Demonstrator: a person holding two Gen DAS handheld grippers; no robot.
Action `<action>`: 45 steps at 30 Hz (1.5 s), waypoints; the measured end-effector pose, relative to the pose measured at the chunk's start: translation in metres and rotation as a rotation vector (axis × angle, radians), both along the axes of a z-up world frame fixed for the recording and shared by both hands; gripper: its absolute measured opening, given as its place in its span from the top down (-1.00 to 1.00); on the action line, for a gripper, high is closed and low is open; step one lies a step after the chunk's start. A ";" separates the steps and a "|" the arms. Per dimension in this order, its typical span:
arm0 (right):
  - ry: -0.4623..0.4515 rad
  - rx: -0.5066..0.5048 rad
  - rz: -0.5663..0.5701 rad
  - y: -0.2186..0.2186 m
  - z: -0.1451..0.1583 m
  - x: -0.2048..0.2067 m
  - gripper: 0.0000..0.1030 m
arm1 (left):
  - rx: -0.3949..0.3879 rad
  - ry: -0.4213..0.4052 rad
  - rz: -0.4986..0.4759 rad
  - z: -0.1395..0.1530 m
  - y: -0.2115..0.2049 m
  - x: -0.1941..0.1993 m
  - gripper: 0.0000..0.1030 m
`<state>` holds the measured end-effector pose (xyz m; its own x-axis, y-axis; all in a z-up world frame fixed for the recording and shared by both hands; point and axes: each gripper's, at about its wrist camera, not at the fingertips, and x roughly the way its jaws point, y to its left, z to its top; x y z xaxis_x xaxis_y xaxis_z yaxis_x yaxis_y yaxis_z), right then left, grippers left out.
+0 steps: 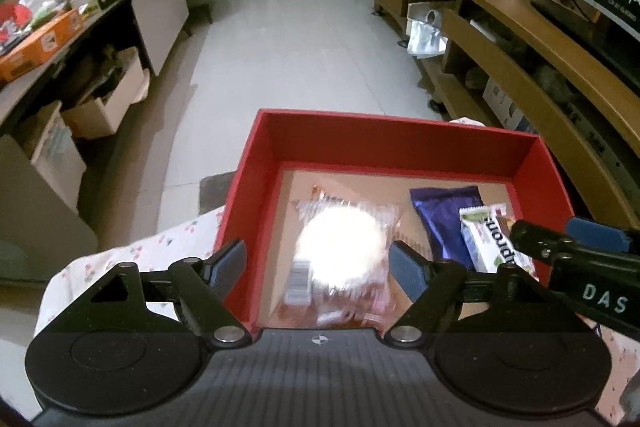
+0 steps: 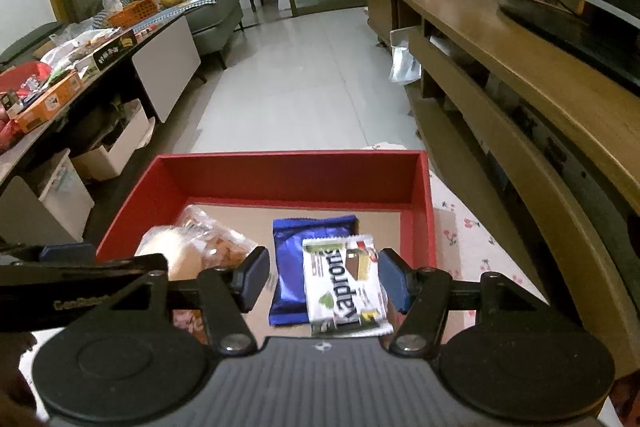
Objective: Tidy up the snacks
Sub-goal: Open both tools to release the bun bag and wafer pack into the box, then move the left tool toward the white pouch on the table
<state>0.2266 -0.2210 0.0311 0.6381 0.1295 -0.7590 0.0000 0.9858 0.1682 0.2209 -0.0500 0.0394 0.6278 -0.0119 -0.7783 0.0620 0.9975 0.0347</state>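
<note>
Left gripper (image 1: pixel 316 261): jaws apart, nothing between the blue pads, poised above the clear-wrapped round pastry (image 1: pixel 340 247) lying in the left half of the red box (image 1: pixel 392 143). Right gripper (image 2: pixel 324 275): jaws parted, pads not seen pressing anything, over the white-and-green Kaprons wafer packet (image 2: pixel 346 287), which lies partly on top of the blue foil packet (image 2: pixel 308 263) in the right half of the box. Risks, as judged: both grippers crowd the same box, so one could knock the other or catch the red wall; the wafer packet, resting on slick foil, may slide off if nudged; the crinkly clear wrap could snag on a pad and lift out with it. Materials: pads matte blue, linkages black; pastry wrap thin, glossy, glare-washed; foil smooth and pillow-shaped; wafer packet flat with crimped ends; box rigid card, red walls, plain brown floor. Cherry-print cloth (image 2: pixel 460 223) under the box, soft. Beyond: pale tiled floor (image 2: pixel 304 75), wooden shelf unit (image 2: pixel 520 59) at right, cluttered table (image 2: pixel 80 67) at left.
</note>
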 end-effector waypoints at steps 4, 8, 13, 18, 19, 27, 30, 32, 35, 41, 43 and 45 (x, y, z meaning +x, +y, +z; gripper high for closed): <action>0.012 -0.014 0.008 -0.001 0.003 -0.018 -0.27 | -0.031 0.010 0.016 0.003 0.010 -0.015 -0.63; 0.029 -0.013 0.023 -0.003 0.004 -0.036 -0.28 | -0.056 0.041 0.008 0.000 0.012 -0.031 -0.64; 0.041 -0.015 0.037 -0.006 0.007 -0.055 -0.28 | -0.093 0.089 -0.014 -0.009 0.007 -0.049 -0.64; 0.056 -0.010 0.050 -0.010 0.006 -0.070 -0.28 | -0.133 0.130 -0.039 -0.016 -0.004 -0.067 -0.64; 0.063 -0.013 0.053 -0.010 0.005 -0.071 -0.28 | -0.139 0.138 -0.040 -0.018 -0.006 -0.070 -0.64; 0.050 0.026 0.024 -0.028 0.012 -0.076 -0.28 | -0.285 0.224 0.088 -0.032 -0.006 -0.068 -0.64; 0.049 0.039 0.025 -0.034 0.013 -0.080 -0.28 | -0.321 0.242 0.149 -0.033 -0.013 -0.061 -0.65; 0.047 0.054 0.020 -0.040 0.015 -0.082 -0.28 | -0.321 0.255 0.187 -0.036 -0.022 -0.057 -0.66; 0.035 0.080 0.011 -0.049 0.019 -0.085 -0.28 | -0.331 0.282 0.243 -0.044 -0.032 -0.052 -0.70; 0.016 0.108 0.010 -0.063 0.027 -0.091 -0.28 | -0.254 0.256 0.311 -0.046 -0.038 -0.050 -0.48; 0.013 0.112 0.014 -0.064 0.029 -0.091 -0.28 | -0.228 0.250 0.284 -0.045 -0.037 -0.055 -0.34; 0.012 0.115 0.016 -0.063 0.030 -0.091 -0.28 | -0.234 0.249 0.257 -0.043 -0.032 -0.062 -0.14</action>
